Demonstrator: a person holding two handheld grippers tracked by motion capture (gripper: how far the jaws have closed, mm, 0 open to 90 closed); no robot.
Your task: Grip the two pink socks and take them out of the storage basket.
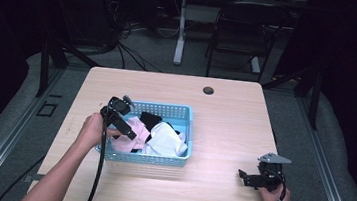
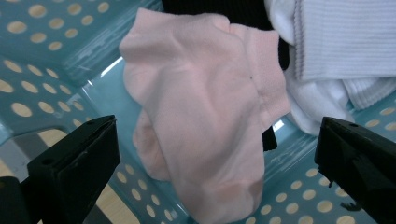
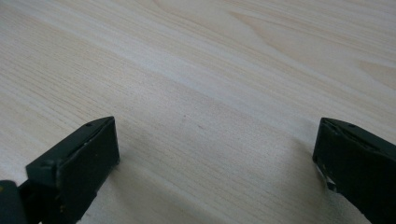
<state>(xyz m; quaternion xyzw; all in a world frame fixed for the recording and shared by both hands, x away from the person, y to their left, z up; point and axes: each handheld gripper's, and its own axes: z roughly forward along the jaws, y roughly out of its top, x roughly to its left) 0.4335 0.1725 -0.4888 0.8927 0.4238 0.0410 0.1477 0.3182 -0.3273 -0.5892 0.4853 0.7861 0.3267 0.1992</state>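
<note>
Pale pink cotton sock (image 2: 205, 126) lies between our left gripper's (image 1: 124, 125) wide-open fingers, draped at the nine o'clock end of the perforated blue plastic basket (image 1: 187, 119), beside white socks (image 1: 166, 140). We judge the reach is in hand; next we lower and close. Our right gripper (image 1: 253, 179) rests open over the light wooden bench (image 3: 224, 70) at four o'clock.

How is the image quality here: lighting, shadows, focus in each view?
High view: the table is well lit but the room around it falls nearly black, and the blue basket casts a soft shadow toward the near edge. Left gripper view: the pink sock is fairly sharp, with small glints on the basket plastic. Right gripper view: wood grain is clear up close and softens farther off, with faint shadows by the jaws.
</note>
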